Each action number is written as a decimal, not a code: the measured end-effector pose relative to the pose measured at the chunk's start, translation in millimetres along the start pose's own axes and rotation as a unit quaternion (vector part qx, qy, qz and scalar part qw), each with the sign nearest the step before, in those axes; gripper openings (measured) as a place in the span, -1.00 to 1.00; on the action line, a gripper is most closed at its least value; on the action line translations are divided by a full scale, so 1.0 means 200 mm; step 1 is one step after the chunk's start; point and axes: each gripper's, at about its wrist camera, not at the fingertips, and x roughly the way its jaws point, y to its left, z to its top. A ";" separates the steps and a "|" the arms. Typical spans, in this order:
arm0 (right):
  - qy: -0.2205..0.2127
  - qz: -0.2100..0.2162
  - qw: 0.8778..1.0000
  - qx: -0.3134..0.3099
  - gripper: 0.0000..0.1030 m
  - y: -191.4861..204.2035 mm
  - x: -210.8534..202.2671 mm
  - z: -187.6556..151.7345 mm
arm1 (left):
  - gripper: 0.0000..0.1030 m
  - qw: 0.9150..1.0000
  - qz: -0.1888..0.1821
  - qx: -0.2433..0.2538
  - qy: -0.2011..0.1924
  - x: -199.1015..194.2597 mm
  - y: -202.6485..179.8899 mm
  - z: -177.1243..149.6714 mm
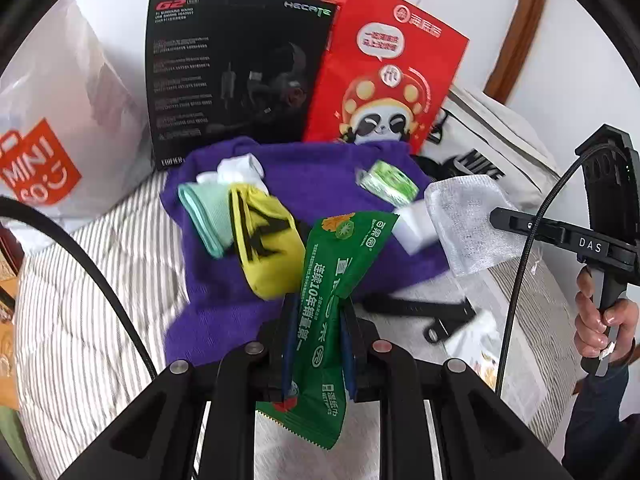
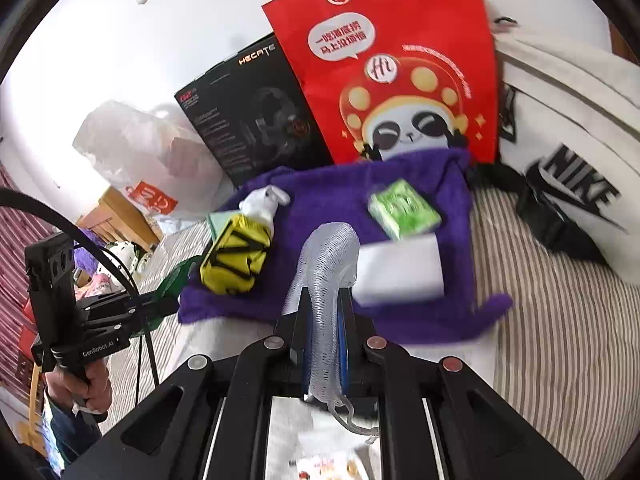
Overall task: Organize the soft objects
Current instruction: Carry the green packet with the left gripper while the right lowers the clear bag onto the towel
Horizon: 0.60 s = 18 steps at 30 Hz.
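Observation:
A purple towel (image 1: 304, 184) (image 2: 320, 208) lies on the striped bed. On it sit a yellow sock bundle (image 1: 266, 240) (image 2: 236, 260), a mint cloth (image 1: 206, 216), a white sock (image 1: 240, 168) (image 2: 264, 200), a green tissue pack (image 1: 388, 182) (image 2: 404, 210) and a white sponge block (image 1: 414, 228) (image 2: 400, 272). My left gripper (image 1: 318, 312) is shut on a green wet-wipe packet (image 1: 332, 280), held above the towel. My right gripper (image 2: 326, 308) is shut on a white mesh cloth (image 2: 328, 264) (image 1: 472, 224) over the towel's right part.
A black headset box (image 1: 236, 72) (image 2: 256, 120), a red paper bag (image 1: 388, 68) (image 2: 400, 68), a white Nike bag (image 1: 480, 152) (image 2: 568, 152) and a Miniso plastic bag (image 1: 52, 140) stand behind the towel. A black strap (image 1: 424, 312) lies on the bedding (image 1: 100, 272).

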 end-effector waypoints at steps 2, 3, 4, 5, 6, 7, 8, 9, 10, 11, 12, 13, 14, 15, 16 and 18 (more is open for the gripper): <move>0.000 -0.001 1.000 -0.005 -0.80 0.00 0.04 0.06 | -0.64 1.000 0.006 -0.002 -0.002 0.02 0.02 0.05; 0.000 -0.004 1.000 -0.006 -0.80 0.01 0.06 0.09 | -0.64 1.000 0.007 -0.003 -0.003 0.02 0.03 0.07; -0.001 -0.009 1.000 -0.006 -0.80 0.01 0.08 0.12 | -0.64 1.000 0.006 -0.004 -0.004 0.03 0.04 0.10; -0.002 -0.010 1.000 -0.008 -0.80 0.01 0.10 0.14 | -0.64 1.000 0.007 -0.007 -0.006 0.04 0.05 0.12; -0.002 -0.008 1.000 -0.010 -0.80 0.01 0.12 0.16 | -0.64 1.000 0.007 -0.010 -0.007 0.05 0.06 0.14; -0.001 -0.006 1.000 -0.010 -0.80 0.01 0.14 0.19 | -0.64 1.000 0.006 -0.010 -0.005 0.05 0.07 0.16; -0.001 -0.004 1.000 -0.008 -0.80 0.01 0.16 0.21 | -0.64 1.000 0.008 -0.010 -0.006 0.06 0.08 0.18; 0.002 -0.001 1.000 -0.008 -0.80 0.00 0.19 0.24 | -0.64 1.000 0.009 -0.010 -0.008 0.07 0.09 0.20; 0.004 0.001 1.000 -0.006 -0.80 0.00 0.22 0.25 | -0.64 1.000 0.008 -0.008 -0.008 0.08 0.09 0.22; 0.008 0.004 1.000 -0.003 -0.80 0.00 0.25 0.27 | -0.64 1.000 0.009 -0.005 -0.009 0.08 0.09 0.24; 0.013 0.007 1.000 -0.001 -0.80 -0.01 0.29 0.29 | -0.64 1.000 0.011 -0.003 -0.009 0.09 0.09 0.25; 0.017 0.008 1.000 -0.001 -0.80 -0.01 0.33 0.30 | -0.64 1.000 0.014 -0.001 -0.009 0.10 0.10 0.27; 0.023 0.006 1.000 -0.002 -0.80 -0.02 0.37 0.32 | -0.64 1.000 0.018 0.001 -0.008 0.11 0.10 0.29; 0.027 0.000 1.000 -0.004 -0.80 -0.02 0.41 0.33 | -0.64 1.000 0.019 0.002 -0.008 0.12 0.10 0.30; 0.029 -0.011 0.999 -0.009 -0.80 -0.02 0.45 0.34 | -0.64 1.000 0.018 0.001 -0.007 0.13 0.11 0.32; 0.041 -0.028 0.999 -0.017 -0.80 -0.04 0.53 0.36 | -0.64 1.000 0.020 -0.002 -0.002 0.16 0.13 0.34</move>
